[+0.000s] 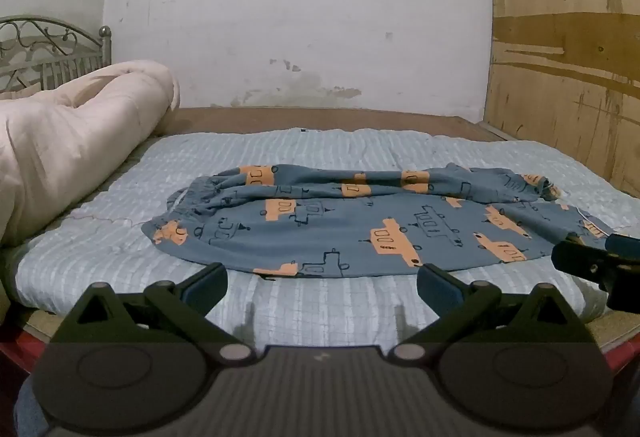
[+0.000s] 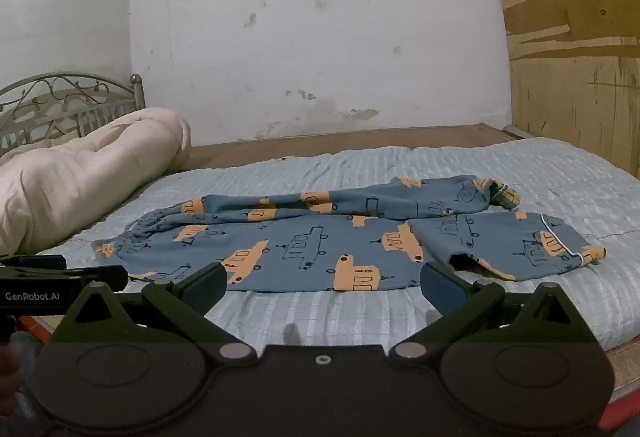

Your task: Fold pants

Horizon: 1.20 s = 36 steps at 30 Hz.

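Spread tongs (image 1: 322,287) before flat pants (image 1: 360,229)

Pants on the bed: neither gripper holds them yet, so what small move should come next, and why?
Probably bring both open grippers forward to the near edge of the pants: left gripper toward the waistband end, right gripper toward the cuffs. The pants lie lengthwise on the blue mattress pad, far leg bunched, and nothing is gripped.
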Motion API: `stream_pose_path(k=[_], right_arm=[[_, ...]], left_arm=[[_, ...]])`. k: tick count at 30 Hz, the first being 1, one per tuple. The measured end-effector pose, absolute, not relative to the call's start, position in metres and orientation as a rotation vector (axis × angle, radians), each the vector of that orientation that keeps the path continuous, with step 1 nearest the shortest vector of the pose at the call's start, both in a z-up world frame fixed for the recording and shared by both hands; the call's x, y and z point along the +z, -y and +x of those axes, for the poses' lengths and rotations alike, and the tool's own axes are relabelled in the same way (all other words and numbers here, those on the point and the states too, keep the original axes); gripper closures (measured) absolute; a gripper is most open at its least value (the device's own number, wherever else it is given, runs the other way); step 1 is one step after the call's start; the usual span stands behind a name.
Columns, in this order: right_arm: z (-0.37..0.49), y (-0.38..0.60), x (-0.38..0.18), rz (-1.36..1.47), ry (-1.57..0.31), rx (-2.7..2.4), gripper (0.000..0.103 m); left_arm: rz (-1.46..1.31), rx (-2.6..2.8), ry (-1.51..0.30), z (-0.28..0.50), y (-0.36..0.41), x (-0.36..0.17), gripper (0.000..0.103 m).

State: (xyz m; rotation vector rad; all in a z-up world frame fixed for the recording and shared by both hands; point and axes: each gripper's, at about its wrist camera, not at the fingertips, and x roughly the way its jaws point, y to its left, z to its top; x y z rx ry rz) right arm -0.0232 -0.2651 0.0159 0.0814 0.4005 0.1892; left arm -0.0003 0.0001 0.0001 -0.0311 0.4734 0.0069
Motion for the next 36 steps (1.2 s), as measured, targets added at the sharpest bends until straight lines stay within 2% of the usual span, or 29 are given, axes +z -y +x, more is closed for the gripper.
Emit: stream_pose_path(k=[36], right_arm=[[-0.027,0.2651,0.0165,0.089,-0.407,0.198,0.001]], left_arm=[[-0.02,0.022,-0.48,-0.0031,0.0008,-0.0015,0.001]])
